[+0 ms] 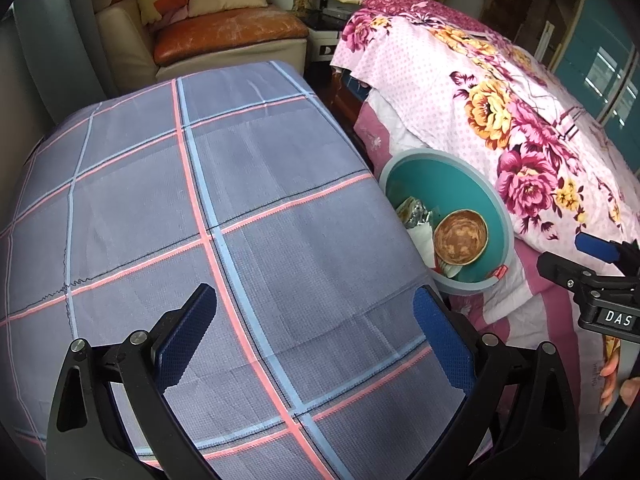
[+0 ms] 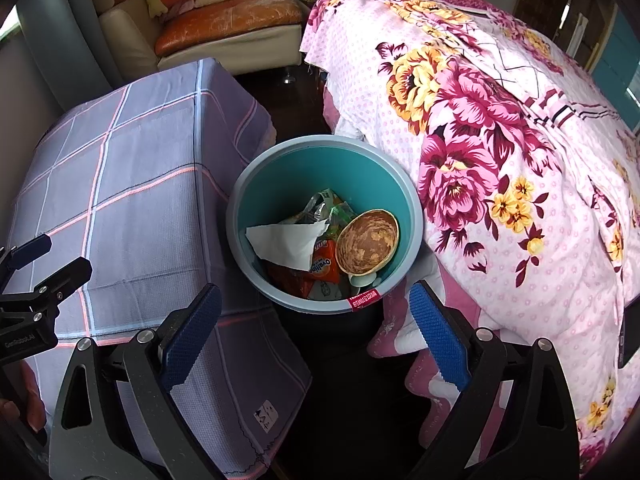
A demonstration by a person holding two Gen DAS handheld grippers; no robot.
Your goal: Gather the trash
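Note:
A teal trash bin (image 2: 280, 184) stands on the dark floor between the table and the bed; it also shows in the left wrist view (image 1: 452, 176). Inside lie a brown paper bowl (image 2: 368, 242), a white tissue (image 2: 288, 242), an orange wrapper (image 2: 324, 266) and green wrappers (image 2: 332, 210). My right gripper (image 2: 316, 320) is open and empty, just above the bin's near rim. My left gripper (image 1: 316, 320) is open and empty over the checked tablecloth (image 1: 200, 208), left of the bin.
The table under the grey checked cloth (image 2: 132, 208) is left of the bin. A bed with a pink floral cover (image 2: 500, 160) is right of it. A sofa with orange cushion (image 1: 228, 32) stands at the back.

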